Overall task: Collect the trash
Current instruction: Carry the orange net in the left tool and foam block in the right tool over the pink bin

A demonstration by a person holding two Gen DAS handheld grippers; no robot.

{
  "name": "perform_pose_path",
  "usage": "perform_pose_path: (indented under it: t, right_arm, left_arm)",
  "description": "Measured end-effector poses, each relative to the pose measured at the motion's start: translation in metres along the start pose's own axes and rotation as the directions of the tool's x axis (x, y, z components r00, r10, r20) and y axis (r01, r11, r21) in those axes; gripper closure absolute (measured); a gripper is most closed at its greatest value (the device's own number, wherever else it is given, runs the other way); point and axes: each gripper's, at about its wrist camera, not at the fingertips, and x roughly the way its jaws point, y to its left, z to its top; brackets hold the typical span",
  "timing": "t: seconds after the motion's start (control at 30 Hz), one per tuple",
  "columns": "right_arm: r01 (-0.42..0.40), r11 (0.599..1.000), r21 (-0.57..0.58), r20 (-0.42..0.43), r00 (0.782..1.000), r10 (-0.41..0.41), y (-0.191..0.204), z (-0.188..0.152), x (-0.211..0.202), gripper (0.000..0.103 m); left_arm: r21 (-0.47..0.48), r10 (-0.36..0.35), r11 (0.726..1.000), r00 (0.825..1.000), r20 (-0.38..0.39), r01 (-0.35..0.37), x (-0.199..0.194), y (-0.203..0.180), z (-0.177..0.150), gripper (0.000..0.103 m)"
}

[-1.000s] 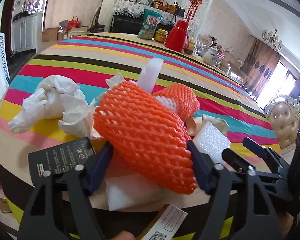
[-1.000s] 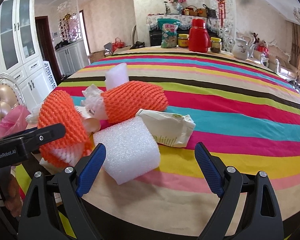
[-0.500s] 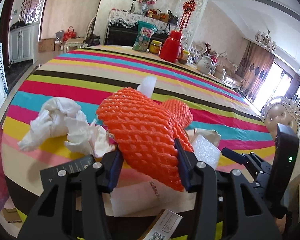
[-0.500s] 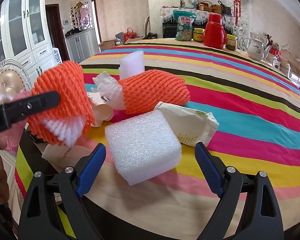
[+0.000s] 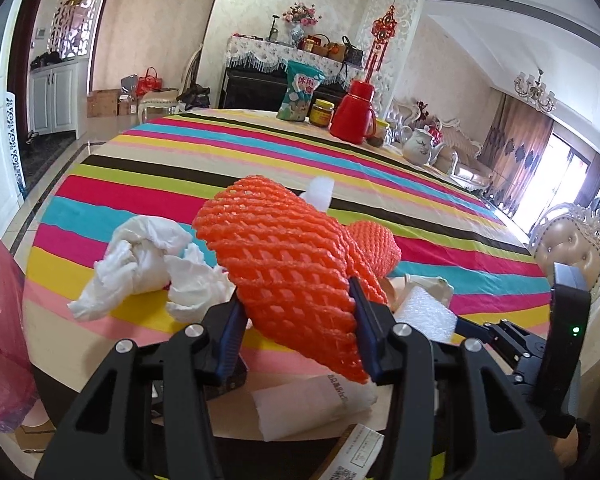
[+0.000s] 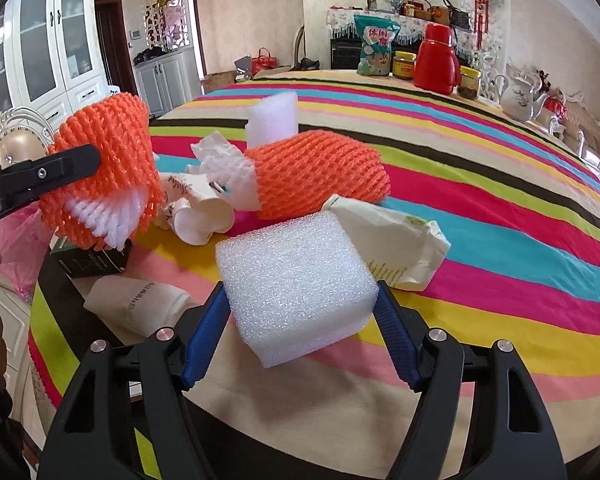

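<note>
At table's near edge | left gripper (image 5: 298,320) pinches orange net (image 5: 288,276), lifted clear | right gripper (image 6: 300,336) closing around foam block (image 6: 296,280) on cloth | both look light, squashy: hold mid-body, gently

My left gripper (image 5: 298,312) pinches an orange foam net (image 5: 288,268), lifted; my right gripper (image 6: 300,320) is closing around a white foam block (image 6: 296,276).

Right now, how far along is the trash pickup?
Nothing looks binned yet. In hand: the left gripper clamps an orange foam net, lifted; the right gripper is closing on a white foam block. Left on the table: second orange net, crumpled tissue, paper packet.
</note>
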Motion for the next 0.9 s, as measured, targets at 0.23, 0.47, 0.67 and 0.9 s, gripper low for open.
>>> perform_pose_path:
  t: [0.23,0.47,0.67,0.9]
  right_arm:
    - [-0.008,1.0,0.018,0.069,0.998,0.007,0.002,0.018,-0.023,0.035]
    - [-0.034,0.999,0.019,0.12,0.992,0.032,0.009,0.046,-0.034,0.035]
    - [-0.068,0.998,-0.008,0.149,0.987,0.068,0.032,0.072,-0.036,0.035]
    - [-0.123,0.99,-0.065,0.158,0.979,0.131,0.071,0.101,-0.032,0.035]
  left_arm:
    - [-0.018,0.032,0.999,0.999,0.035,-0.031,-0.019,0.016,0.01,0.056]
    - [-0.044,0.077,0.996,0.994,0.079,-0.073,-0.043,0.036,0.026,0.056]
    - [-0.079,0.14,0.988,0.984,0.112,-0.131,-0.064,0.062,0.039,0.056]
    - [-0.142,0.269,0.958,0.952,0.148,-0.249,-0.103,0.115,0.043,0.056]
